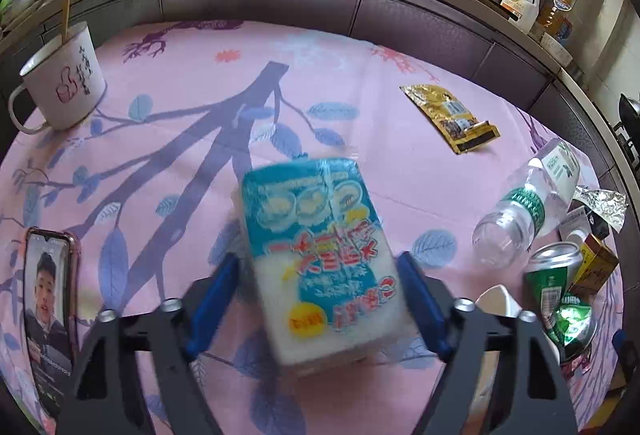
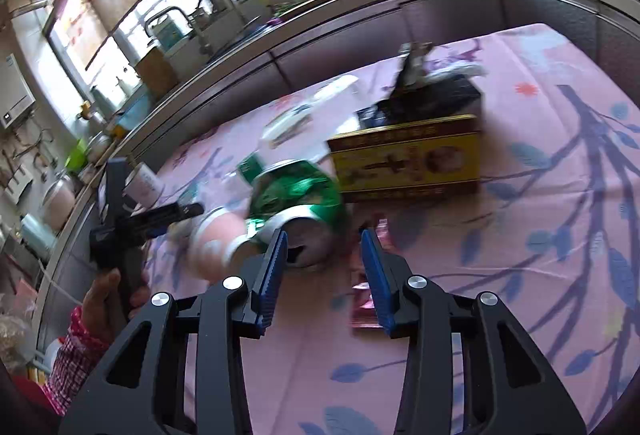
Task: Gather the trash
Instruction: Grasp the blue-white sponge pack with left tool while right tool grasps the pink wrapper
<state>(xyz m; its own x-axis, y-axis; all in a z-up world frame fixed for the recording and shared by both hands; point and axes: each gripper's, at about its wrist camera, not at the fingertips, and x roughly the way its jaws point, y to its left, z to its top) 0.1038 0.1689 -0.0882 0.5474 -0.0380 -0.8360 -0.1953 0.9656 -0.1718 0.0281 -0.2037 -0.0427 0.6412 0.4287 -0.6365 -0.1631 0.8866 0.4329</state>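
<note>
Our left gripper (image 1: 320, 299) stood open astride the blurred white-and-teal tissue pack (image 1: 320, 255), seemingly untouched; we needed to centre it before squeezing. Our right gripper (image 2: 324, 267) gaped empty behind the crushed green can (image 2: 296, 195).

Pink floral table (image 1: 168, 163) — mug (image 1: 60, 79), phone (image 1: 48, 319), bottle (image 1: 524, 211), cans (image 1: 556, 279)

Teal-and-white packet (image 1: 320, 259), pink leaf-patterned tablecloth (image 1: 168, 83)

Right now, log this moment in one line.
left gripper: open, tissue pack between jaws | right gripper: open, above pink wrapper
</note>
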